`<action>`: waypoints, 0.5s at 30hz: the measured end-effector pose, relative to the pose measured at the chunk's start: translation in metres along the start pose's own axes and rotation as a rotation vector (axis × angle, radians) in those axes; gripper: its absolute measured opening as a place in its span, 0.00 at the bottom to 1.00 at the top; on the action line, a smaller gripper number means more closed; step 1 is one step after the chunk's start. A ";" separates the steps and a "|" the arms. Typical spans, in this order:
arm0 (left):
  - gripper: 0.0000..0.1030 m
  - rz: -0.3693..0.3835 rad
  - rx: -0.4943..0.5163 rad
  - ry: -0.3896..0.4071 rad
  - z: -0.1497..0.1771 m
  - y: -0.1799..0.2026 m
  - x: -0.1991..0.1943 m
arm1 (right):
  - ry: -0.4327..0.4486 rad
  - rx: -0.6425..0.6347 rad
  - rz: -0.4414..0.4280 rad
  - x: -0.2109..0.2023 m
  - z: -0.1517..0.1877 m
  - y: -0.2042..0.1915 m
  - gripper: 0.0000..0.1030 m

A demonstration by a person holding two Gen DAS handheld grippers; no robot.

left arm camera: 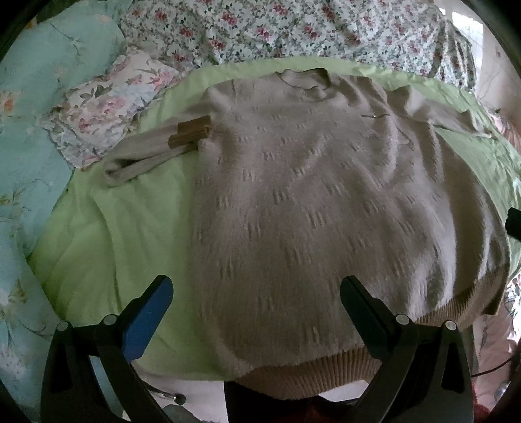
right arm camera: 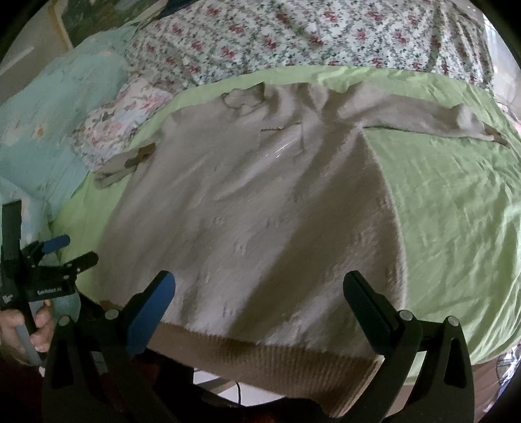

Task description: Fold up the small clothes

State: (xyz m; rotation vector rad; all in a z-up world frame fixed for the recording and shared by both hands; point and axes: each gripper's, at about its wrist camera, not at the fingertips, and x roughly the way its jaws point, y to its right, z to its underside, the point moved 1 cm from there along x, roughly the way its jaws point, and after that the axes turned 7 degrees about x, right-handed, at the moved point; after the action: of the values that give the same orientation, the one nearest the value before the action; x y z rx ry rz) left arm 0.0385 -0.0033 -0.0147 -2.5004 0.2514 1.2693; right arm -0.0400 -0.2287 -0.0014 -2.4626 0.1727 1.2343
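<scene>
The sweater [left arm camera: 293,201] lies face-up and spread flat on the green sheet [left arm camera: 107,260], its ribbed hem [right arm camera: 267,361] hanging just over the near edge of the bed. As far as these views show, little folding is done: the body is still one full flat panel. The left sleeve [left arm camera: 143,156] appears already doubled back on itself beside the body, its brown cuff [left arm camera: 192,131] touching the sweater's side, while the right sleeve [right arm camera: 423,114] stretches straight out across the sheet. Folding that sleeve in and then the body seems to remain.

The left gripper [left arm camera: 257,312] hovers over the hem, jaws spread wide, holding nothing. The right gripper [right arm camera: 260,309] is likewise spread wide above the hem, empty. Beyond the sweater's collar [left arm camera: 306,79] lie a floral pillow [left arm camera: 107,107] and a floral quilt [left arm camera: 276,29].
</scene>
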 end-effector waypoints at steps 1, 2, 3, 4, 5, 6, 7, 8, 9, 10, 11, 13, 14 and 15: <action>1.00 0.004 -0.005 -0.001 -0.004 -0.001 0.003 | 0.019 0.009 -0.007 0.000 -0.004 0.004 1.00; 1.00 0.004 -0.007 -0.002 -0.006 -0.002 0.005 | 0.029 0.019 -0.007 0.000 -0.009 0.010 1.00; 1.00 0.007 -0.010 -0.004 -0.010 -0.002 0.009 | 0.042 0.032 -0.001 0.000 -0.015 0.017 1.00; 1.00 0.005 -0.010 -0.006 -0.014 -0.002 0.011 | 0.066 0.044 -0.009 0.000 -0.018 0.022 1.00; 1.00 0.006 -0.010 -0.010 -0.019 -0.002 0.014 | 0.078 0.057 0.005 0.000 -0.025 0.031 1.00; 1.00 0.003 -0.008 -0.008 -0.023 -0.002 0.016 | 0.087 0.078 0.000 0.000 -0.029 0.038 1.00; 1.00 -0.003 -0.003 -0.004 -0.028 -0.001 0.019 | 0.085 0.076 0.030 0.000 -0.034 0.045 1.00; 1.00 -0.005 0.003 0.001 -0.034 0.000 0.021 | 0.090 0.091 0.041 0.001 -0.040 0.055 1.00; 1.00 -0.010 0.009 0.006 -0.040 0.000 0.023 | 0.098 0.101 0.062 0.001 -0.046 0.066 1.00; 1.00 -0.014 0.015 0.009 -0.046 0.001 0.025 | 0.100 0.106 0.089 0.000 -0.051 0.075 1.00; 1.00 -0.018 0.019 0.013 -0.052 0.002 0.027 | 0.111 0.126 0.104 0.000 -0.059 0.087 1.00; 1.00 -0.021 0.022 0.020 -0.064 0.004 0.031 | 0.132 0.168 0.124 0.000 -0.074 0.116 1.00; 1.00 -0.019 0.022 0.020 -0.071 0.004 0.034 | 0.136 0.193 0.140 0.000 -0.082 0.130 1.00; 1.00 -0.012 0.019 0.019 -0.076 0.004 0.036 | 0.130 0.209 0.154 0.000 -0.087 0.140 1.00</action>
State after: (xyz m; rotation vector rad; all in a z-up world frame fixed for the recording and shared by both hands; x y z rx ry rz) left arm 0.1148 -0.0351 -0.0027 -2.4953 0.2516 1.2326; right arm -0.0134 -0.3916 0.0067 -2.3817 0.5085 1.0553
